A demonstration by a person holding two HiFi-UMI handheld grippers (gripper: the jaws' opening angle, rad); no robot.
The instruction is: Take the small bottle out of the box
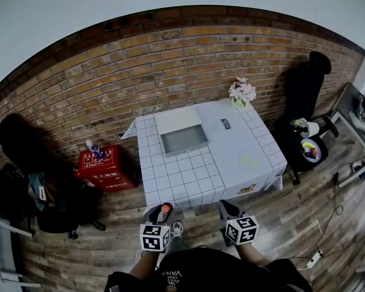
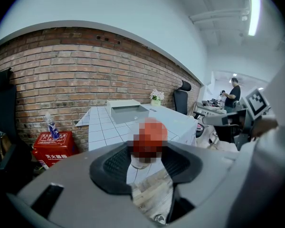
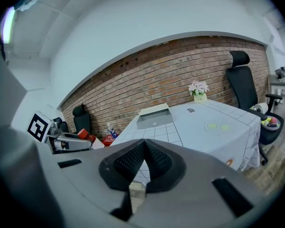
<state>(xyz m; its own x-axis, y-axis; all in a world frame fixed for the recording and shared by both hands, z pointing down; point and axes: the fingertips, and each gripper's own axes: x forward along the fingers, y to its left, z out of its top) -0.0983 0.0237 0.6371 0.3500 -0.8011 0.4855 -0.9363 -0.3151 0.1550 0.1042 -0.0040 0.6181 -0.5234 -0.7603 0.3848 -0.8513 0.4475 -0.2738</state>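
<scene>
Already the small white bottle with a red cap (image 1: 165, 210) is out of the box, clenched between the left gripper's (image 1: 162, 215) black ribbed pads. The open grey box (image 1: 182, 140) sits well apart at twelve o'clock on the white grid-patterned tablecloth (image 1: 182, 178). The right gripper (image 3: 143, 151), at three o'clock, is closed and empty. What probably matters most now is a steady squeeze and an upright bottle while setting it down.

Grey left claw (image 2: 145, 152), right claw (image 3: 143, 147); black ribbed pads (image 3: 128, 163); black shirt (image 1: 210, 271).
</scene>
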